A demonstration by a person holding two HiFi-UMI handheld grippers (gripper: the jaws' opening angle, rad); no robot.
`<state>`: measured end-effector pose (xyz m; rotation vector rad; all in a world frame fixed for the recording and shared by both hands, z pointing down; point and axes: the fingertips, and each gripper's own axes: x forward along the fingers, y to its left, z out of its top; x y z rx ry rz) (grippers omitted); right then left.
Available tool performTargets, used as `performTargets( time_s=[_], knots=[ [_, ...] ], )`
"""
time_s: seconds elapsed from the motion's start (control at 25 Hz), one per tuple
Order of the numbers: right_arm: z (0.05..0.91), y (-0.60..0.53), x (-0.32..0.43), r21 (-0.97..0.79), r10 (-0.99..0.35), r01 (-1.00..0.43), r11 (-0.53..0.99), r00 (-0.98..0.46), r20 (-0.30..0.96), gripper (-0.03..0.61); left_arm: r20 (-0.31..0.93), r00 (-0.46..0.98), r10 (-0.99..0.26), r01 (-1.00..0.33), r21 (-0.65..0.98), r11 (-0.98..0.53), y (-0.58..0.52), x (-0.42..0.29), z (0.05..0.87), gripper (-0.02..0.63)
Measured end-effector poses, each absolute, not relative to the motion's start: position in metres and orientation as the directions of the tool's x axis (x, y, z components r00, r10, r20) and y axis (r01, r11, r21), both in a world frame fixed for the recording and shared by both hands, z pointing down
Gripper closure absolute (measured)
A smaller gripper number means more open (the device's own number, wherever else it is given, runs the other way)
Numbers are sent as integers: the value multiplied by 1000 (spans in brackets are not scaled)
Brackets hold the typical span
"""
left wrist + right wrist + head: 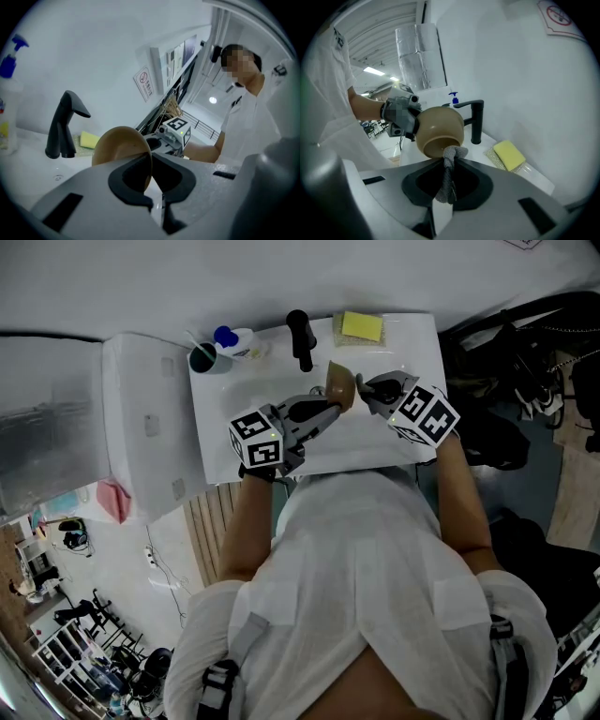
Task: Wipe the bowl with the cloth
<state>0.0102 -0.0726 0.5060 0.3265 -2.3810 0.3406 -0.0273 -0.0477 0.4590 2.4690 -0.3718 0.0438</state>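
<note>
Over a white sink (211,418), the brown bowl (117,145) is held on its side, its rim pinched between the shut jaws of the left gripper (152,183). A grey cloth (451,154) is clamped in the right gripper (449,190), its bunched end at the bowl's rim.

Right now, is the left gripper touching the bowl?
Touching. The left gripper view shows the left gripper shut on the bowl, its rim pinched between the jaws.

We find the bowl (340,385) over the sink (234,399), the cloth (451,161) at its rim, the tap (300,338) behind, and the sponge (361,326) right of the tap.
</note>
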Motion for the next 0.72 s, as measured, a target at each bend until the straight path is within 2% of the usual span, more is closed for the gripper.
performTargets(
  time_s=[0.2,0.4,0.56,0.72],
  knots=[
    [482,-97,15,-200,-322,-464,863,-810,490,523,320,897,-305,-423,421,-802,-52,-25,475,595],
    [442,-111,23,-334,-506,-537,775,-843,181,523,428,812,-396,-534,273,-800,-55,-25,476,594],
    [440,-105,24,-315,-527,-547,776,-836,155,522,524,768,-368,-536,212,-817,-40,-23,493,595],
    [433,-104,22,-299,-522,-541,786,-840,149,522,679,653,-335,-560,135,-818,-31,-48,543,595]
  ],
)
